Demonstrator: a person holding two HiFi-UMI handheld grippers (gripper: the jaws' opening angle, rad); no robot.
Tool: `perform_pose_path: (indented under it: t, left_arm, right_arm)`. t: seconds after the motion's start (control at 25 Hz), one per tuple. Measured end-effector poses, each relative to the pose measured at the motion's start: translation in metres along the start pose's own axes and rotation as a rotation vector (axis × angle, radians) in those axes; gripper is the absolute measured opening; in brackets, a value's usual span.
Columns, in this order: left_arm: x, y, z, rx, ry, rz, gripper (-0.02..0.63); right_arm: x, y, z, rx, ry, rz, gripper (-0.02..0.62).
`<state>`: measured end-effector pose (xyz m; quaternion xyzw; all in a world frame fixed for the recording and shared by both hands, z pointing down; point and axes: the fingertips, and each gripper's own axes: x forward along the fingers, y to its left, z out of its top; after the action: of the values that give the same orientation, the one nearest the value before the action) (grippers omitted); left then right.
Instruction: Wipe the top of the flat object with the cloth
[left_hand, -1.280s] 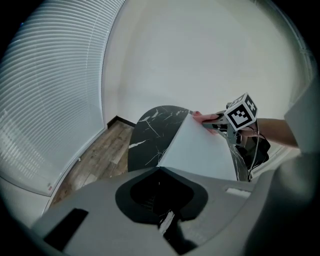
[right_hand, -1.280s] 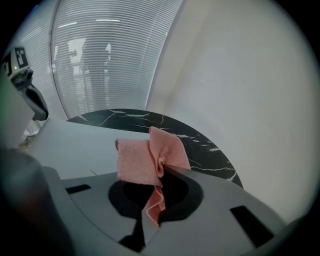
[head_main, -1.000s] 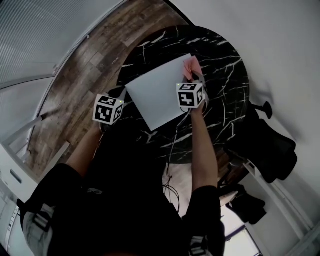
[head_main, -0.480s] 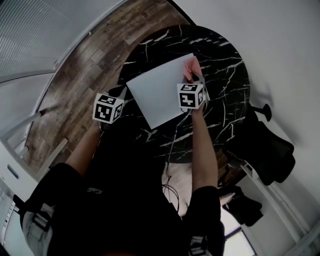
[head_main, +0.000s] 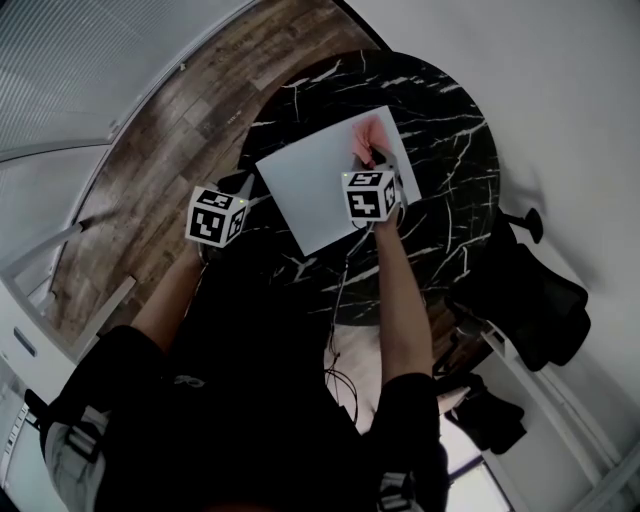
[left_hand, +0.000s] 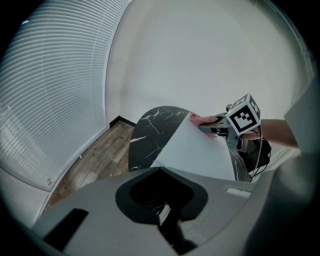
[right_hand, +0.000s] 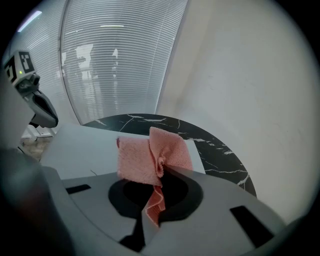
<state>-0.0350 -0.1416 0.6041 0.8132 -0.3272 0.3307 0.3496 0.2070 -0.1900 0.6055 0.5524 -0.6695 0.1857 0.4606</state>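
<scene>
A round black counter (head_main: 450, 150) of white-veined marble carries a flat white rectangular board (head_main: 315, 185). The right hand-held gripper (right_hand: 161, 172) has its jaws clamped together on a salmon-pink woven cloth (right_hand: 145, 157), which bunches up above the jaw tips and hangs in a strip below them. In the head view the cloth lies on the board's far corner, beneath that gripper. The left hand-held gripper (head_main: 238, 190) sits at the board's opposite near corner with its jaws together; whether they pinch the board's edge cannot be told. A brown wooden plank floor (head_main: 170, 150) lies beyond the counter.
</scene>
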Motion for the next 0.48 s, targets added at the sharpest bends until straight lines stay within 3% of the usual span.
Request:
perform_pose_path:
  t: [0.48]
  left_arm:
    - [-0.011, 0.002, -0.014, -0.007, -0.003, 0.009, -0.002]
  right_arm:
    - [-0.007, 0.035, 0.005, -0.039, -0.010, 0.057, 0.007]
